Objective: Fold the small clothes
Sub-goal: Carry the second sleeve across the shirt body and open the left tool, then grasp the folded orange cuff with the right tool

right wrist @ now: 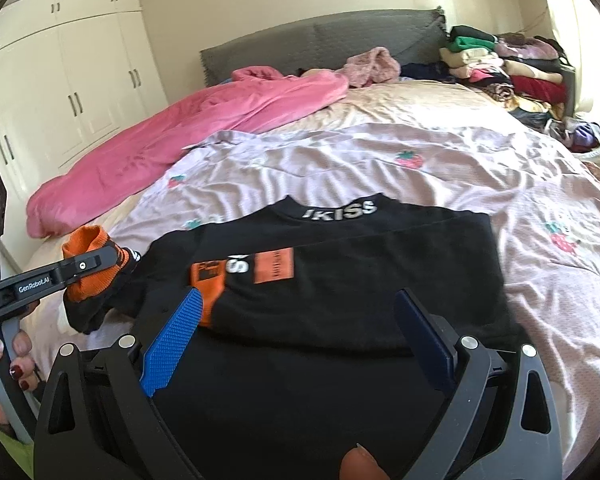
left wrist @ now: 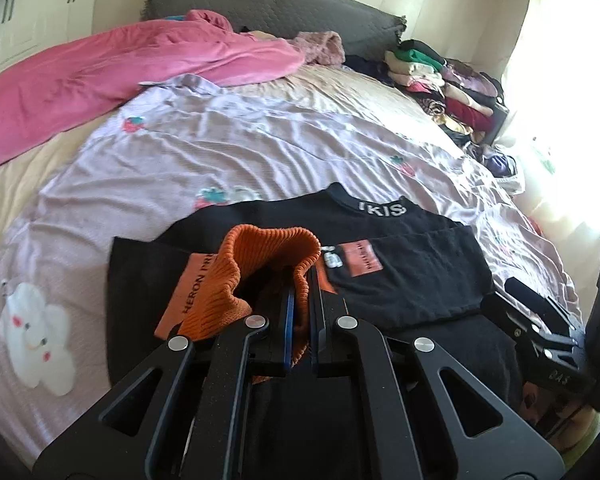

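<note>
- The right gripper (right wrist: 300,332) hangs at six o'clock, jaws wide apart over the black shirt (right wrist: 340,280).
- At nine o'clock the left gripper (right wrist: 96,260) clamps the orange cuff (right wrist: 88,284).
- Folded clothes (right wrist: 500,64) are stacked at two o'clock on the bed (right wrist: 420,160).

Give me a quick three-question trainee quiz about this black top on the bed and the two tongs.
1. True or false: the left tongs are shut on the orange cuff.
2. The right tongs are: A open, B shut on the top.
3. What colour is the blanket beyond the top?

Key: 1 true; 2 A; 3 pink.
</note>
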A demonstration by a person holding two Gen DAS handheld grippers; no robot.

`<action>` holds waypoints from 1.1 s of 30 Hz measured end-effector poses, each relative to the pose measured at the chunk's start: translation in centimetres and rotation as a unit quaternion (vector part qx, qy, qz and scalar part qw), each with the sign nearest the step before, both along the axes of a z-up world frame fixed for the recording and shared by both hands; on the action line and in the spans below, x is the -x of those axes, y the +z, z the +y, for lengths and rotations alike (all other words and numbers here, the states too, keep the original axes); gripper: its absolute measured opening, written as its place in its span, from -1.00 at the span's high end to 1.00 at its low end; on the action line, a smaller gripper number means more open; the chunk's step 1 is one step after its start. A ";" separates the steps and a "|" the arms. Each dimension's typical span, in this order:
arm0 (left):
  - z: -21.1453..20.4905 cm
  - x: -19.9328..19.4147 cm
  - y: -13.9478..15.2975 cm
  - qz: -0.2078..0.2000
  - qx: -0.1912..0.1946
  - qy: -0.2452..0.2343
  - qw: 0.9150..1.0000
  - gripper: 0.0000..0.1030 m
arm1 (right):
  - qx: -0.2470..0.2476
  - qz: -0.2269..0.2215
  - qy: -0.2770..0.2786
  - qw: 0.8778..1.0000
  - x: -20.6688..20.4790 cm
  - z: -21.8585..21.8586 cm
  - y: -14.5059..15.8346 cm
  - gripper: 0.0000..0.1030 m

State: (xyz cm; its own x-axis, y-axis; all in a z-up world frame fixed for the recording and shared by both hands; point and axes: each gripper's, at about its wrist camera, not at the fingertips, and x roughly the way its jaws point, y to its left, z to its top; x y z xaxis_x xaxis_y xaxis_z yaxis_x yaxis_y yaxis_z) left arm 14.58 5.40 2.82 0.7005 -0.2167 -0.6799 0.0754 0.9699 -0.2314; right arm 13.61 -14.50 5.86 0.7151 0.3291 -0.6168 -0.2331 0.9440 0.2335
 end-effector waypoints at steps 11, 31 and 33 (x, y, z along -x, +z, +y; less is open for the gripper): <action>-3.4 -2.9 -2.1 0.033 0.058 -0.053 0.996 0.88 | 0.000 0.021 -0.021 1.000 -1.1 -1.4 -1.3 -0.86; 3.1 -2.6 -1.5 -0.006 -0.012 0.037 0.999 -0.16 | -0.016 0.061 0.117 0.991 -0.3 6.7 -3.9 -0.85; 3.7 -2.6 -1.8 -0.006 -0.023 0.048 0.999 -0.19 | -0.018 0.064 0.116 0.991 -0.7 7.0 -3.9 -0.85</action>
